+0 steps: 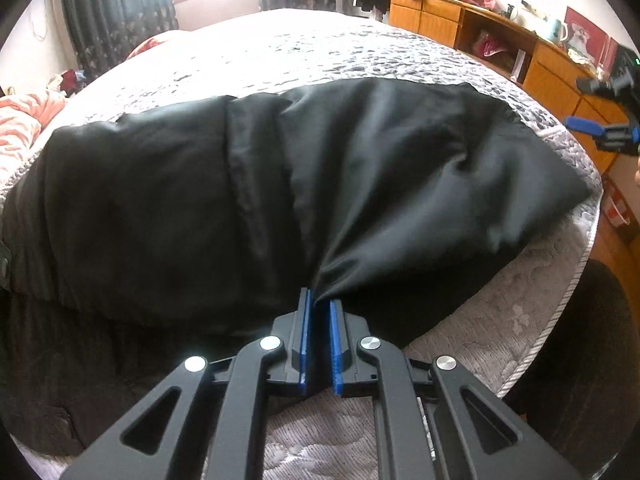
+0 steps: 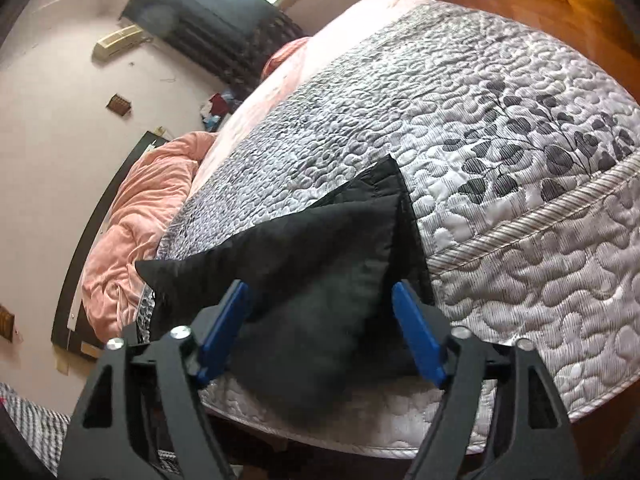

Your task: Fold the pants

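Pants, black, spread on bed – left gripper pinching near edge, right gripper wide open, empty, at the corner – risk: slick cloth slipping from the pinch

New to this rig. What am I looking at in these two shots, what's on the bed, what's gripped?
No robot: a person holds a two-finger gripper in each hand, each with a fisheye camera looking along its jaws. The left wrist view shows the left gripper, jaws closed on a pinch of the black pants, which lie across the grey quilted bed. The right gripper, seen in its own view, has its jaws wide open at a pants corner, holding nothing. A wooden dresser stands behind.
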